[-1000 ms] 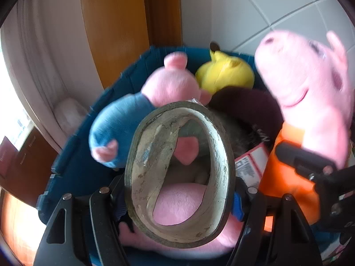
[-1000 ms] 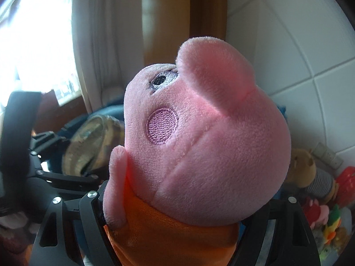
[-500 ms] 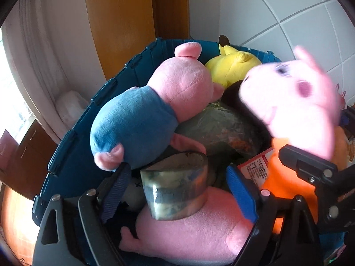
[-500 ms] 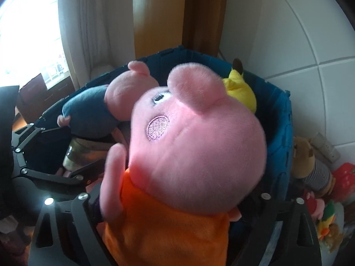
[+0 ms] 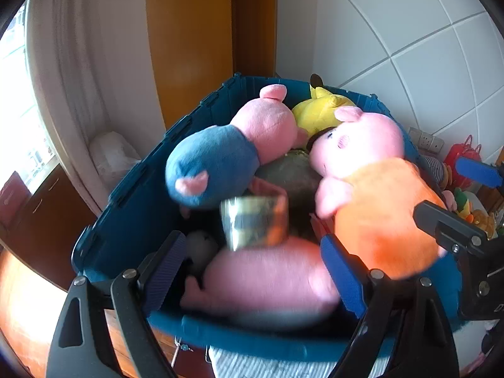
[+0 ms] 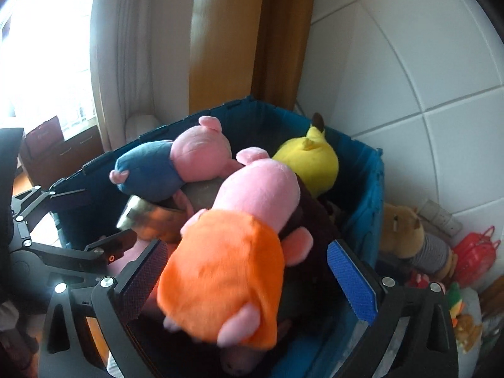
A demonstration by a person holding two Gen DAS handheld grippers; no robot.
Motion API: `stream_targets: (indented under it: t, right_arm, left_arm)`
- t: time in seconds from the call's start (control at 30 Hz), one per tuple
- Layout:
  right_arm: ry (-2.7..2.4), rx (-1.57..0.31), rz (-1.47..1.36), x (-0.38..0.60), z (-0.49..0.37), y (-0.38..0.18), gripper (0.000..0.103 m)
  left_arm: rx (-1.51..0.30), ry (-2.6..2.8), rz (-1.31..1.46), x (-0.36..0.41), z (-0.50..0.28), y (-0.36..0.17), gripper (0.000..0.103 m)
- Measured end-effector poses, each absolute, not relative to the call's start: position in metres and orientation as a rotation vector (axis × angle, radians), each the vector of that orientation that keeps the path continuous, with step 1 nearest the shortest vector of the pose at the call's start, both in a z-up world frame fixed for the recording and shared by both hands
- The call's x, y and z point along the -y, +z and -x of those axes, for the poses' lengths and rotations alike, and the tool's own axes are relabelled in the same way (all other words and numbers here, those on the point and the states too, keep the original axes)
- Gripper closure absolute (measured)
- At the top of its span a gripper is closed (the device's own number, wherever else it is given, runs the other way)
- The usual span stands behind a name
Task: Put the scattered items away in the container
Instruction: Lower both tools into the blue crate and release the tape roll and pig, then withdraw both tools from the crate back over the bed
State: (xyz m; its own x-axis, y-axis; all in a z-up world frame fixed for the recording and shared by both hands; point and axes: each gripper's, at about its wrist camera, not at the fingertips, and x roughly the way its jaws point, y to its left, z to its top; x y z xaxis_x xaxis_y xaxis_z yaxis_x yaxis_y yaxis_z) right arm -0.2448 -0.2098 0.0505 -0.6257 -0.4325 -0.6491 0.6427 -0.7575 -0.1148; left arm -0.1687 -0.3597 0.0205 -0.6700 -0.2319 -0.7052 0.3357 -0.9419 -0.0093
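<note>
A: Left wrist view?
B: My left gripper (image 5: pixel 250 271) has its jaws apart, nothing pinched. The tape roll (image 5: pixel 255 222) lies loose in the blue bin (image 5: pixel 132 208), on a pink plush (image 5: pixel 267 278).

A: Right wrist?
B: My right gripper (image 6: pixel 249 280) has just been opening; its jaws are wide. The orange-dressed pig plush (image 6: pixel 233 249) sits between the pads, unpressed, lying in the bin beside the yellow plush (image 6: pixel 310 162).
</note>
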Motion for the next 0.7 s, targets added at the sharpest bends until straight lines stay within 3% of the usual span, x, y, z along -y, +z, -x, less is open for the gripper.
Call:
stream_targets:
  t: [0.7]
  right_arm:
    - [-2.491,-0.276,-0.819,0.123,0.110,0.022,0.000]
  left_arm:
    - [-0.184,-2.703,-1.009,0.294,0.058,0.003,0.015]
